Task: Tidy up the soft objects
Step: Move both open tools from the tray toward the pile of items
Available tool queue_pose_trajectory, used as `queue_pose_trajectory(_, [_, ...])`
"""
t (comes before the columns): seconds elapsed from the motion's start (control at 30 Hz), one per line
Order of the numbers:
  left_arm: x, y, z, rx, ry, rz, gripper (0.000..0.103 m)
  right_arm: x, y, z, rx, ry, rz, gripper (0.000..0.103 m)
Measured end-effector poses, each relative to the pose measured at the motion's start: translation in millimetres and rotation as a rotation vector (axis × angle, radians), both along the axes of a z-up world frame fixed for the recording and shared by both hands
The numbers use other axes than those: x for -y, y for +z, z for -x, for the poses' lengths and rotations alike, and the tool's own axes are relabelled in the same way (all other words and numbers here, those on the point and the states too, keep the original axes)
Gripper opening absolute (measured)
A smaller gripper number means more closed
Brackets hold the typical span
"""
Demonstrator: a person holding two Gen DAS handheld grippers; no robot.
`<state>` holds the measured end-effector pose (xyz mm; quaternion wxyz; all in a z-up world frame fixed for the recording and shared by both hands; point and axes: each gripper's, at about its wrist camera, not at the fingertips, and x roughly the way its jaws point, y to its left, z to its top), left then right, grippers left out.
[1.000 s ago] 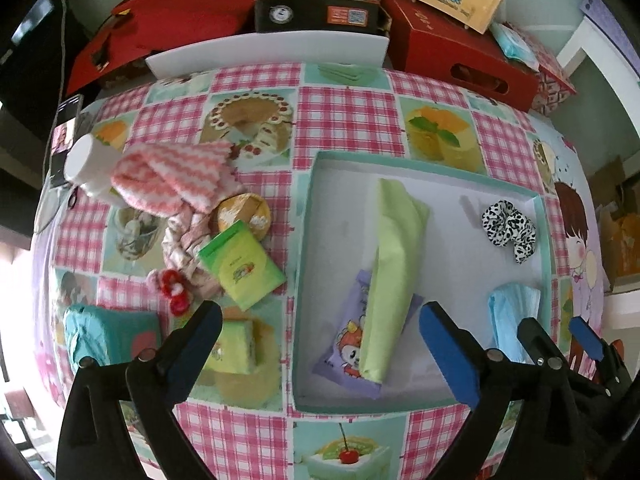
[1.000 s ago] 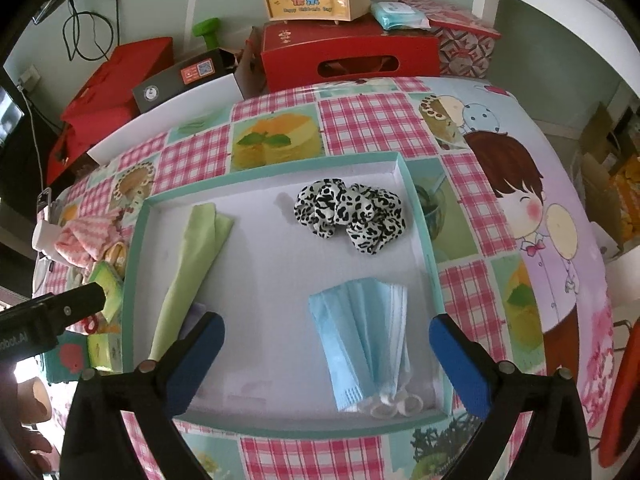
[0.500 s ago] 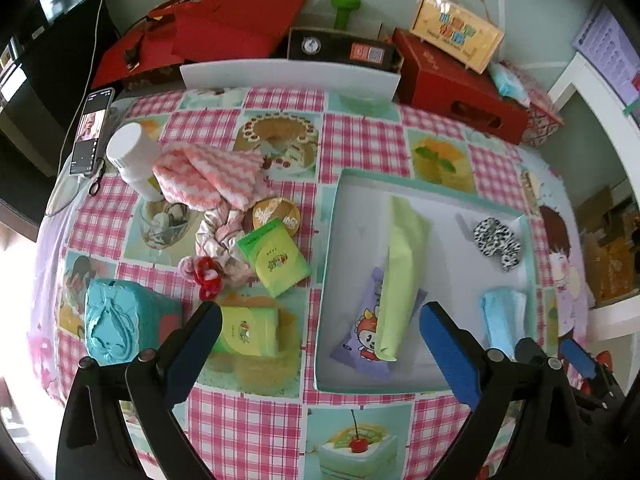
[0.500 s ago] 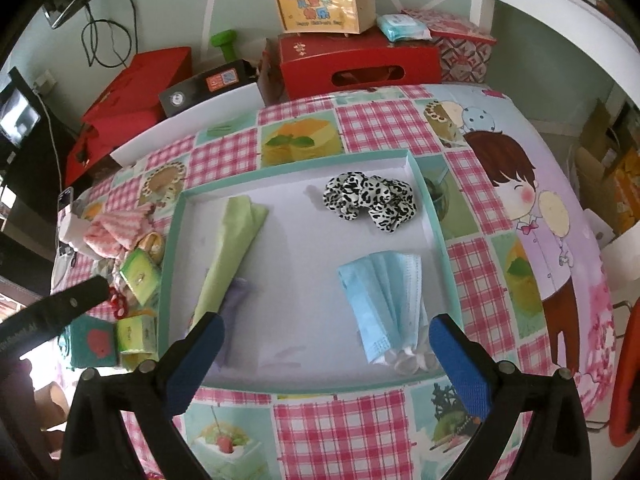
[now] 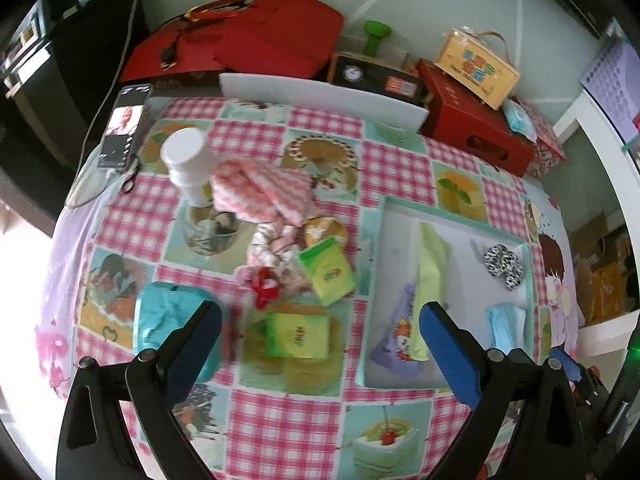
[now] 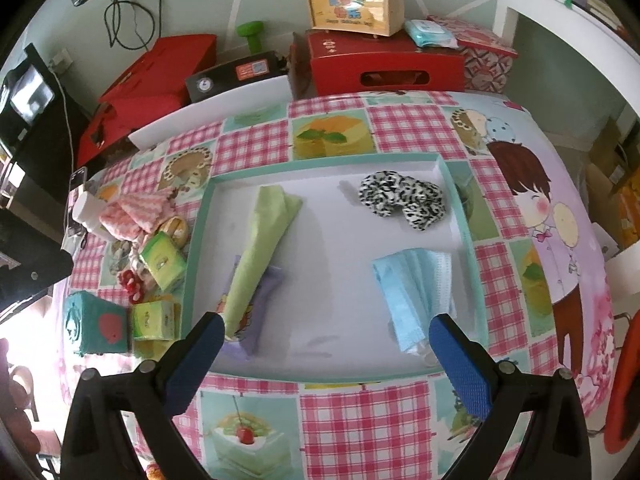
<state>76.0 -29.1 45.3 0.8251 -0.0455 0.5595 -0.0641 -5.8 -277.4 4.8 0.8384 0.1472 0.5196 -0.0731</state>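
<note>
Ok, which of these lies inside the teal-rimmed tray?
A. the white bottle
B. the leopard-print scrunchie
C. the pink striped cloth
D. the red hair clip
B: the leopard-print scrunchie lies on the white floor of the tray, near its far right corner.

Both wrist cameras look steeply down from well above the table, facing 12 o'clock; both share the tray (image 5: 527, 292) (image 6: 468, 236), left view offset toward 9.
</note>
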Motion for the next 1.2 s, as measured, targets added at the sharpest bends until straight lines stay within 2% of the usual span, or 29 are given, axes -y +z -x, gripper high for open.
queue_pose_trajectory(0.27, [-55,-4,-4,-0.025,0.105,0.018,0.099,-34,3,-16,0.007,0.082,-0.001,0.103])
queue_pose_trajectory(0.67, [-106,-21,-18,-0.11,0.169,0.046,0.099,-91,0,-44,0.007,0.214,0.012,0.103])
queue_pose_trajectory(0.8, [-114,-27,-23,-0.128,0.181,0.046,0.099,-107,-3,-53,0.004,0.252,0.019,0.103])
queue_pose_trajectory(1.2, [-113,-47,-52,-0.217,0.127,0.054,0.098,-149,-14,-81,0.011,0.361,0.023,0.103])
